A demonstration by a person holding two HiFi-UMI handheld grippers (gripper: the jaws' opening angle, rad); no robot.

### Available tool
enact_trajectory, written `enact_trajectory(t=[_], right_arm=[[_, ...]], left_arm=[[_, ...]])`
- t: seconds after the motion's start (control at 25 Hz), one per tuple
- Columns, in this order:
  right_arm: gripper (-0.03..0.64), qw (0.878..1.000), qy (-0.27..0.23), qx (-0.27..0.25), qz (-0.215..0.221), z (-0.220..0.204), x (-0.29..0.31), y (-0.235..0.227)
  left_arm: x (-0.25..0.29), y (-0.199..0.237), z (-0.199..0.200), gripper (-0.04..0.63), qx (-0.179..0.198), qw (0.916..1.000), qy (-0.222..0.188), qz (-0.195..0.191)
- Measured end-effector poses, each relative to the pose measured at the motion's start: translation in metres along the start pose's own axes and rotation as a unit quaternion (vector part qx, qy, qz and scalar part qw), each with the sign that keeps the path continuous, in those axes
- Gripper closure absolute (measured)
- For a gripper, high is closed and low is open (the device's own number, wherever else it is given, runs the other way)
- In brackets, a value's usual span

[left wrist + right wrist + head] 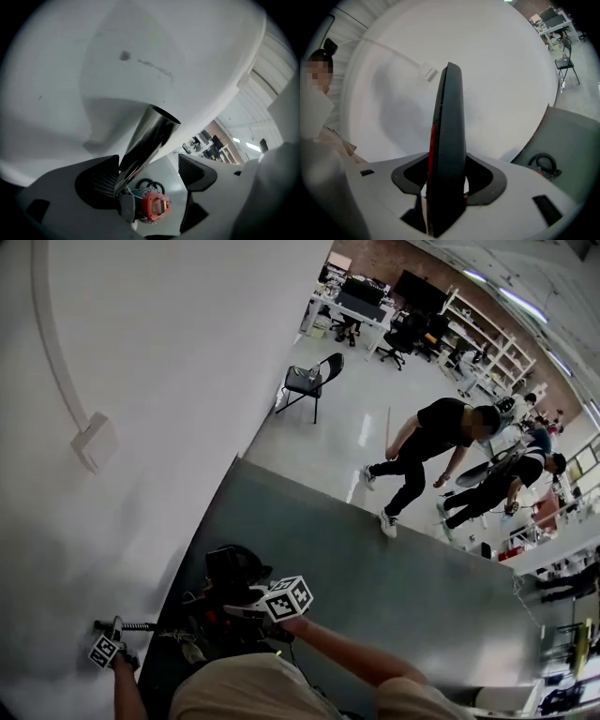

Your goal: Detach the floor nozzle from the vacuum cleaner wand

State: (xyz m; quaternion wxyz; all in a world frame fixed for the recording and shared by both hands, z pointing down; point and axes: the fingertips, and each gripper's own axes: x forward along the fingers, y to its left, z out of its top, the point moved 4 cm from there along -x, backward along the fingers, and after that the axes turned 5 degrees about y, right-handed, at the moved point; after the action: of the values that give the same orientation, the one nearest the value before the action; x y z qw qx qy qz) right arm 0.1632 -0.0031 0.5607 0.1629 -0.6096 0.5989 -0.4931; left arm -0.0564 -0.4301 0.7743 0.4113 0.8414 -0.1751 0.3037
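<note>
— What has your left gripper (150, 171) got hold of?
— Nothing. Its jaws stand wide apart. The chrome wand (152, 133) runs up between them, close against the left jaw and clear of the right, with its open end out ahead.
— And the right gripper (447, 176)?
— It's clamped on the black floor nozzle (449, 126), which sits edge-on between my pads and rises straight ahead.

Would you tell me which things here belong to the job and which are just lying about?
Job: wand, nozzle in the right gripper, left gripper, vacuum.
Lying about: chair, wall box.
</note>
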Motion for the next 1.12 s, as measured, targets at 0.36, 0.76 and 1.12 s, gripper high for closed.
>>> enact_trajectory(t=[0.36, 0.76, 1.12], right_arm=[[0.391, 0.998, 0.038, -0.028, -0.034, 0.017, -0.107, -0.074], [0.391, 0.999, 0.018, 0.026, -0.028, -0.002, -0.11, -0.094], [0.391, 0.999, 0.041, 0.01, -0.012, -0.003, -0.111, -0.102]], left_arm=[[0.054, -0.076, -0.037, 0.21, 0.038, 0.9985, 0.037, -0.011], [-0.011, -0.066, -0.041, 0.21, 0.036, 0.9941, 0.061, 0.082], [-0.039, -0.12, -0.077, 0.21, -0.012, 0.997, 0.058, 0.05]])
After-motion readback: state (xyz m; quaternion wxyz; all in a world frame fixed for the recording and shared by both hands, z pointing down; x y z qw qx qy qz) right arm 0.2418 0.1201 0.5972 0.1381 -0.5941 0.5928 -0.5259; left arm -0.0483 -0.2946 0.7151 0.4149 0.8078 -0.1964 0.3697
